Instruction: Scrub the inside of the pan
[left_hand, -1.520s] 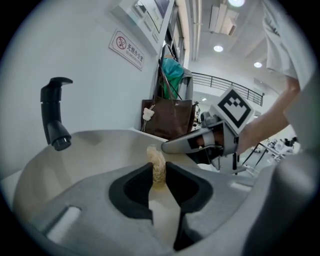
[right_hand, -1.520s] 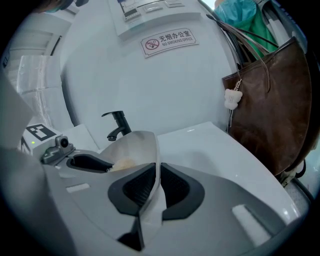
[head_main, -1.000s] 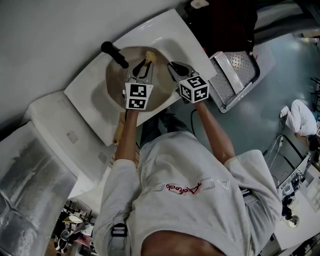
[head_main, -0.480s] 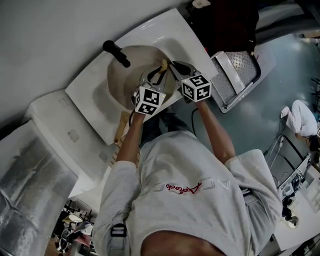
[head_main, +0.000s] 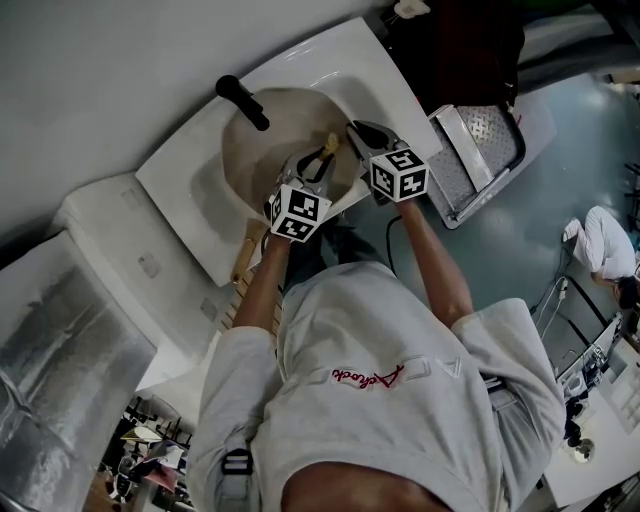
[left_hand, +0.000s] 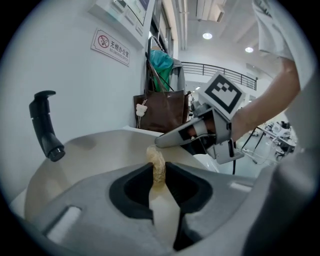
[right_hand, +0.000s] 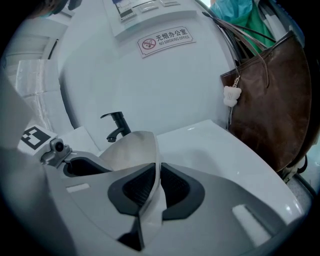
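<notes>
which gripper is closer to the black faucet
Left. The left gripper is over the inside of the pan with the scrubber, across from the faucet; the right gripper clamps the rim farthest from the faucet.

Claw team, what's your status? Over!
Left claw shut on scrubber, over the pan inside. Right claw clamped on pan rim. Faucet behind, probably no obstacle.

Gripper (right_hand: 157, 176) — clamping pan (right_hand: 132, 150) rim, black faucet (right_hand: 118, 125) behind
</notes>
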